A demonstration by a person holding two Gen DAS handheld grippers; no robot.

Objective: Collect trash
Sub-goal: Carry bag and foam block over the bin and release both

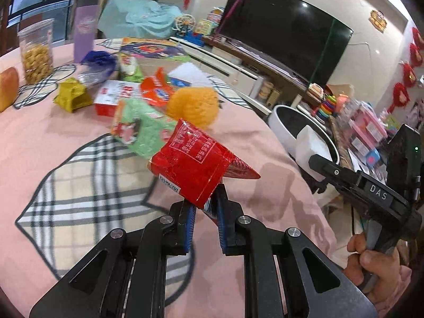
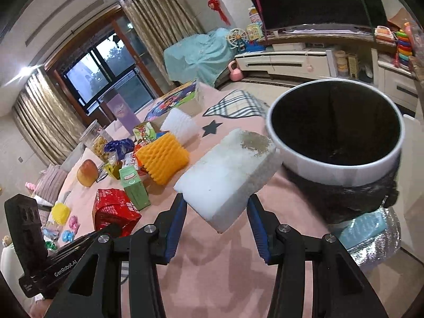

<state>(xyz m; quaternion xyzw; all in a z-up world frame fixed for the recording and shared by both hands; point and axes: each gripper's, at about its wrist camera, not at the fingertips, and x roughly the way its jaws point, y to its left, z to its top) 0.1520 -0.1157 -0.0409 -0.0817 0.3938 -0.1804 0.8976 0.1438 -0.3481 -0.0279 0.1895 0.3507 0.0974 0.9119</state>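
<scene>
My left gripper [image 1: 206, 204] is shut on a red snack wrapper [image 1: 193, 169] and holds it above the pink tablecloth [image 1: 66, 122]. The wrapper also shows in the right wrist view [image 2: 114, 212]. My right gripper [image 2: 216, 209] is shut on a white foam block [image 2: 228, 169], held just left of the white trash bin [image 2: 336, 169] with its black liner. In the left wrist view the right gripper [image 1: 318, 164] holds the block [image 1: 310, 145] by the bin [image 1: 281, 122] at the table's right edge.
Trash lies across the table: orange foam net [image 1: 193, 106], green carton [image 1: 140, 129], red-white box [image 1: 111, 98], yellow wrapper [image 1: 71, 95], orange packet [image 1: 156, 90], blue bag [image 1: 98, 61]. A snack jar [image 1: 37, 53] and bread [image 1: 8, 90] stand at the left. A TV [image 1: 286, 31] is behind.
</scene>
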